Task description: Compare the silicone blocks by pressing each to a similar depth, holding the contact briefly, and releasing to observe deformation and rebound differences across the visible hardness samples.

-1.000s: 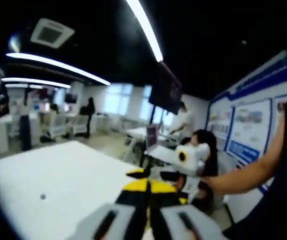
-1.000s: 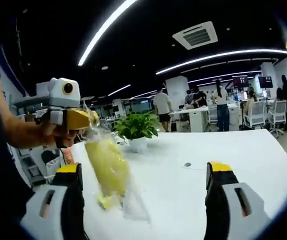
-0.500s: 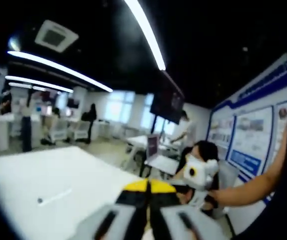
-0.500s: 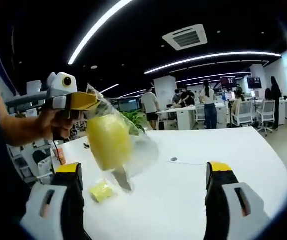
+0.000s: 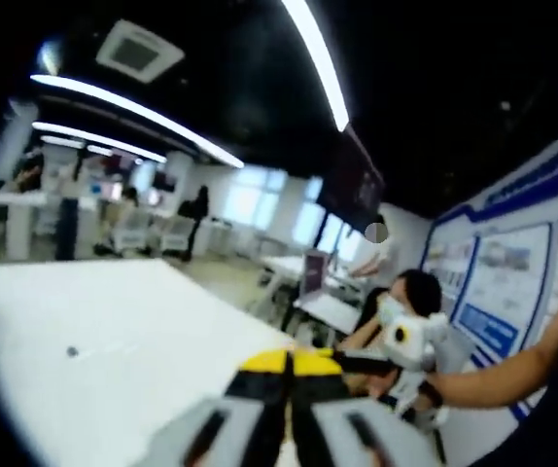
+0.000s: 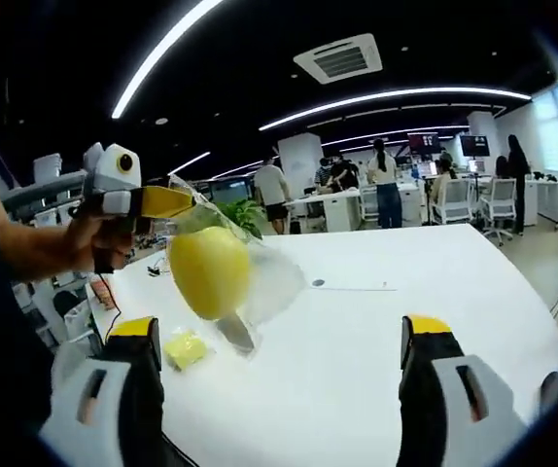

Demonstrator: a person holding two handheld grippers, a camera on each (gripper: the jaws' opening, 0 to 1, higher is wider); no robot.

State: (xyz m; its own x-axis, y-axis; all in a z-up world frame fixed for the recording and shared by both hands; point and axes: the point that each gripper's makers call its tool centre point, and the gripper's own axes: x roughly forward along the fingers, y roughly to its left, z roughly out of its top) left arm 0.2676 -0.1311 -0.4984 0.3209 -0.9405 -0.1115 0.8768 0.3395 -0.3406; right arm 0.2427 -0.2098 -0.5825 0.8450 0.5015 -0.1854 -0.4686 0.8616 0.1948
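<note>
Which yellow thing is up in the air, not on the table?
The big round yellow block inside the clear bag, hanging from the shut left gripper. The small yellow block lies flat on the white table.

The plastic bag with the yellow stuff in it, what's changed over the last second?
The left gripper has lifted the clear bag off the white table, and a small yellow block now lies loose beneath it. The left gripper stays shut on the bag; the right gripper stays open.

Open office, dark ceiling [image 6: 260, 39], strip lights [image 5: 323, 58], white table [image 6: 357, 331].
</note>
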